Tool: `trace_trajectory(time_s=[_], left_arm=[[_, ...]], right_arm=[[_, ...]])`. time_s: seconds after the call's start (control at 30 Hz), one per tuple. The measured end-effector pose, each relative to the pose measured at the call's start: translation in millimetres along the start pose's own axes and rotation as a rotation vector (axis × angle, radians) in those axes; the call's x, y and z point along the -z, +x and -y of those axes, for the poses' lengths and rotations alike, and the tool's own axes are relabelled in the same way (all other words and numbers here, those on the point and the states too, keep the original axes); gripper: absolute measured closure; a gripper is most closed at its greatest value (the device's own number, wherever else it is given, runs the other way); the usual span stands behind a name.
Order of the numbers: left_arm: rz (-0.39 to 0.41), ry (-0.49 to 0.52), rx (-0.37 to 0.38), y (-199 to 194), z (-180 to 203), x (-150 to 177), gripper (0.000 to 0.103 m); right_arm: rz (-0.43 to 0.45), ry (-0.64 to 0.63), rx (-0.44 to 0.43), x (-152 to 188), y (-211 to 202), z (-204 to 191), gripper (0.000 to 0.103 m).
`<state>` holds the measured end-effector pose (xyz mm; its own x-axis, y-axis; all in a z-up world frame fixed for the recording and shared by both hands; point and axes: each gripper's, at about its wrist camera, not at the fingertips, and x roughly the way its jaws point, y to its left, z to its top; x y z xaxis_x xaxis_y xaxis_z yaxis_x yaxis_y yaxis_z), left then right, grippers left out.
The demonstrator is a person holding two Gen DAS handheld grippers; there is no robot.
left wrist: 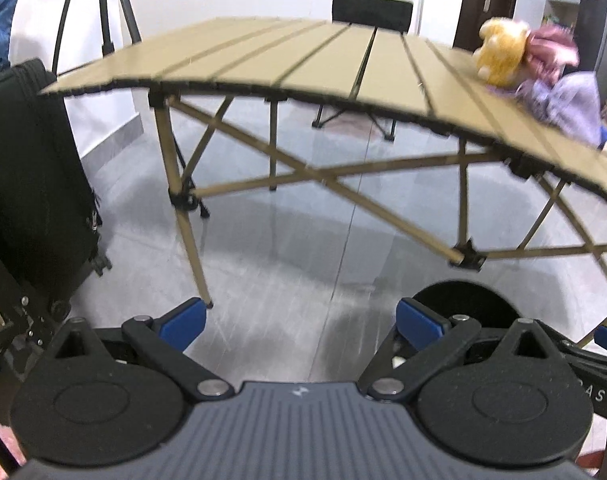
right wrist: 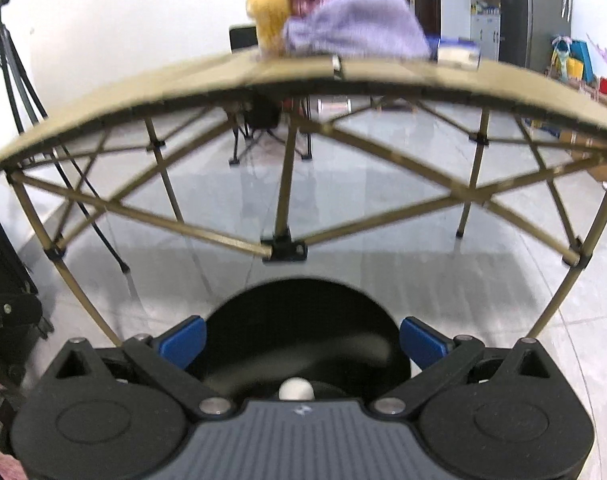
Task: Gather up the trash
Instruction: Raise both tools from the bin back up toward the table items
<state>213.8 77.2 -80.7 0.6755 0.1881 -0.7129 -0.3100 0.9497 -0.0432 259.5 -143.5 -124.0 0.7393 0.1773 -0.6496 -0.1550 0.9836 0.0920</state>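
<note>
A round black trash bin (right wrist: 303, 336) stands on the floor right below my right gripper (right wrist: 303, 342), which is open and empty above its mouth. A small white lump (right wrist: 296, 389) lies inside the bin. The bin's top (left wrist: 465, 300) also shows in the left wrist view, to the right of my left gripper (left wrist: 301, 318), which is open and empty above the floor. On the tan folding table (left wrist: 303, 60) lie a yellow plush toy (left wrist: 499, 54), pink and lilac cloth (left wrist: 571, 100) and a small box (right wrist: 459, 51).
A black suitcase (left wrist: 31, 184) stands at the left beside a tripod (left wrist: 103, 4). A black folding chair (left wrist: 371, 12) is behind the table. The table's crossed legs (right wrist: 283, 246) stand just beyond the bin. Grey tiled floor (left wrist: 287, 232) lies under the table.
</note>
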Motion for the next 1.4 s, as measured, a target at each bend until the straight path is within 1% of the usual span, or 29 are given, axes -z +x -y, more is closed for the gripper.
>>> trace_trajectory(time_s=[0.2,0.43,0.53,0.7,0.83,1.0,1.17,1.4], left_arm=[[0.091,0.014,0.02,-23,13,-18,0.0],[0.168,0.026,0.038,-36,32,-44,0.0],[0.194,0.025,0.045,-36,39,-57,0.0],[0.234,0.022,0.049,-32,49,-81,0.0],[0.253,0.015,0.047,-23,55,-102,0.0],[0.256,0.017,0.043,-8,58,-124,0.0],[0.252,0.023,0.037,9,61,-144,0.0],[0.233,0.033,0.044,32,65,-163,0.0]], right_arm=[[0.094,-0.006,-0.032,-18,-29,4,0.0],[0.221,-0.033,-0.021,-48,-53,10,0.0],[0.263,-0.039,-0.014,-65,-56,15,0.0],[0.309,-0.03,-0.007,-96,-47,23,0.0],[0.331,-0.037,-0.004,-116,-33,24,0.0],[0.337,-0.061,-0.009,-140,-6,17,0.0],[0.319,-0.063,-0.013,-160,23,11,0.004],[0.285,-0.063,0.033,-183,54,2,0.006]])
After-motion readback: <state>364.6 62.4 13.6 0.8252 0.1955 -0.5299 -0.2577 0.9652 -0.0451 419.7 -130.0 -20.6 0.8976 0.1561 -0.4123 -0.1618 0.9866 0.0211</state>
